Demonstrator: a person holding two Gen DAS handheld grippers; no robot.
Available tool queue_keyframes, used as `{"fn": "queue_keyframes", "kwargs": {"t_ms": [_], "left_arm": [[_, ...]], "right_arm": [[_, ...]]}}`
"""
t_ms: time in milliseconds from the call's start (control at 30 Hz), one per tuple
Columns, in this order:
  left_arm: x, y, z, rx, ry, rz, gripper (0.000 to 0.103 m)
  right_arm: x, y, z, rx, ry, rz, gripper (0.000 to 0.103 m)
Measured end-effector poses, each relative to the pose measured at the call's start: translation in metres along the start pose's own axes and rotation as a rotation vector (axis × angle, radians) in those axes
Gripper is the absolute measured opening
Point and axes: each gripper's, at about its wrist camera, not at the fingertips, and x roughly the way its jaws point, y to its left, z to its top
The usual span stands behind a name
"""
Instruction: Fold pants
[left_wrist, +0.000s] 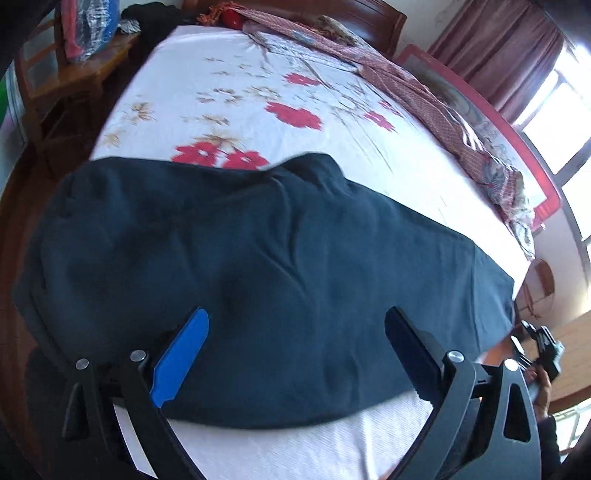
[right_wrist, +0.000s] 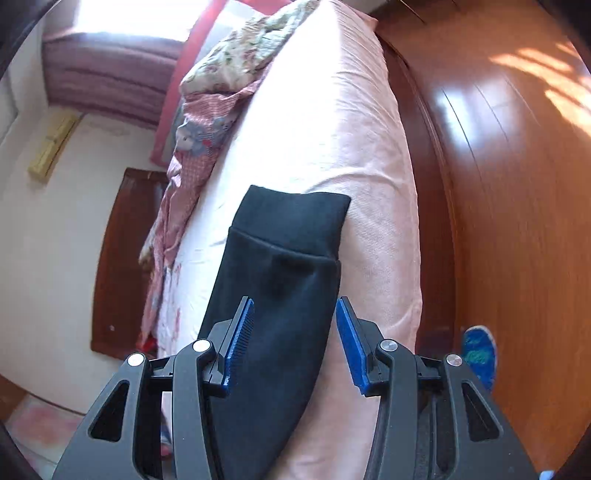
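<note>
The dark pants (left_wrist: 258, 280) lay stretched across the near edge of the bed (left_wrist: 229, 96), filling the lower half of the left view, and both tools hung over them with jaws spread wide and nothing held: the left tool (left_wrist: 295, 332) above the broad middle, the right tool (right_wrist: 294, 314) straddling the cuffed leg end (right_wrist: 291, 221) at centre frame. It looked like the opening of a fold, the next move calling for each tool to drop and pinch an edge. The flowered sheet (left_wrist: 295, 114), a rumpled quilt (left_wrist: 424, 110) at upper right, curtains (left_wrist: 498, 48) and wooden floor (right_wrist: 517, 184) framed it.
</note>
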Motion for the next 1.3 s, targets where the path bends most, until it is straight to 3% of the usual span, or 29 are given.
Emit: {"fn": "queue_keyframes", "kwargs": {"t_ms": [100,233,333,500,667,800,867,1000,1067,1167,1233,1300], "left_arm": [[0.003,-0.028,-0.021,0.039,0.052,-0.039,0.097],[0.009,-0.048,-0.032,0.088,0.114,-0.032,0.097],[0.007,-0.05,-0.032,0.075,0.128,-0.019,0.097],[0.005,-0.048,-0.033,0.057,0.136,-0.012,0.097],[-0.006,-0.036,-0.026,0.021,0.1,-0.015,0.097],[-0.028,-0.011,-0.014,-0.04,0.025,-0.012,0.097],[-0.04,0.007,-0.009,-0.089,-0.015,-0.01,0.097],[-0.064,0.045,-0.007,-0.179,-0.077,-0.003,0.097],[-0.077,0.065,-0.01,-0.216,-0.106,0.005,0.098],[-0.089,0.097,-0.018,-0.275,-0.132,0.029,0.098],[-0.096,0.117,-0.024,-0.321,-0.139,0.043,0.098],[-0.102,0.135,-0.031,-0.363,-0.14,0.053,0.098]], "right_arm": [[0.022,-0.009,0.01,0.035,0.014,0.034,0.046],[0.036,-0.022,0.022,0.052,0.002,0.103,0.045],[0.042,-0.008,0.028,-0.048,-0.006,0.092,0.023],[0.034,0.017,0.034,-0.155,-0.029,0.048,0.018],[0.003,0.099,0.013,-0.462,-0.091,-0.016,0.018],[-0.019,0.197,-0.051,-0.864,-0.109,-0.028,0.018],[-0.026,0.234,-0.095,-1.021,-0.092,0.011,0.017],[-0.032,0.279,-0.214,-1.363,-0.051,0.056,0.017],[-0.023,0.279,-0.283,-1.553,-0.021,0.025,0.017],[0.012,0.238,-0.389,-1.884,0.057,-0.084,0.017],[0.034,0.203,-0.434,-2.043,0.116,-0.154,0.017],[0.039,0.183,-0.452,-2.137,0.06,-0.203,0.017]]}}
